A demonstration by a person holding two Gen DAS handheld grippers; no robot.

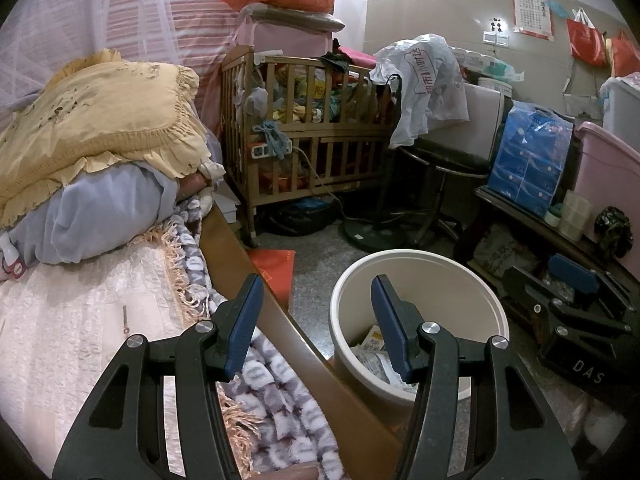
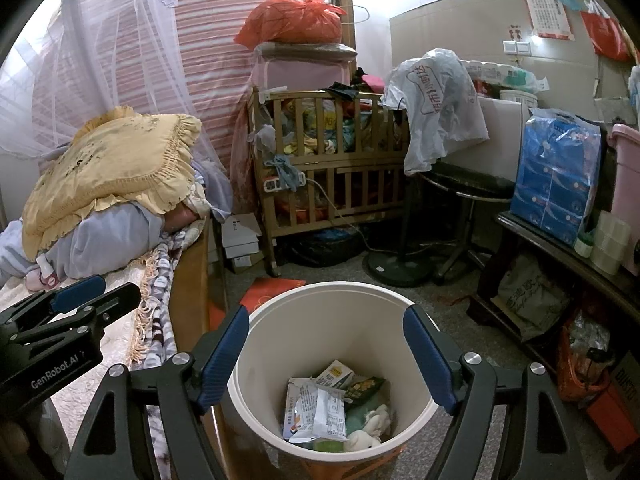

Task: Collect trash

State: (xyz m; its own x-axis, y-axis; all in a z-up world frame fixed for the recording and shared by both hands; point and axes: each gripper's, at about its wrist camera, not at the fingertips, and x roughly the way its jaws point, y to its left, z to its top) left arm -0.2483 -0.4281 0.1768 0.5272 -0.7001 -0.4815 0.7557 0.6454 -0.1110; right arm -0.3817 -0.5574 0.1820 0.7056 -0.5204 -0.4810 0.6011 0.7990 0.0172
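Hovering above the trash bucket (image 2: 320, 320), the right gripper (image 2: 328, 356) gapes empty; the left gripper (image 1: 316, 328) likewise spread, grasping nothing.

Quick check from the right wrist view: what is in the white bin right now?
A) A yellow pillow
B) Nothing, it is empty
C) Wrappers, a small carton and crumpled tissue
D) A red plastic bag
C: the bin holds printed wrappers, a small carton and crumpled tissue at its bottom, seen between the open right gripper.
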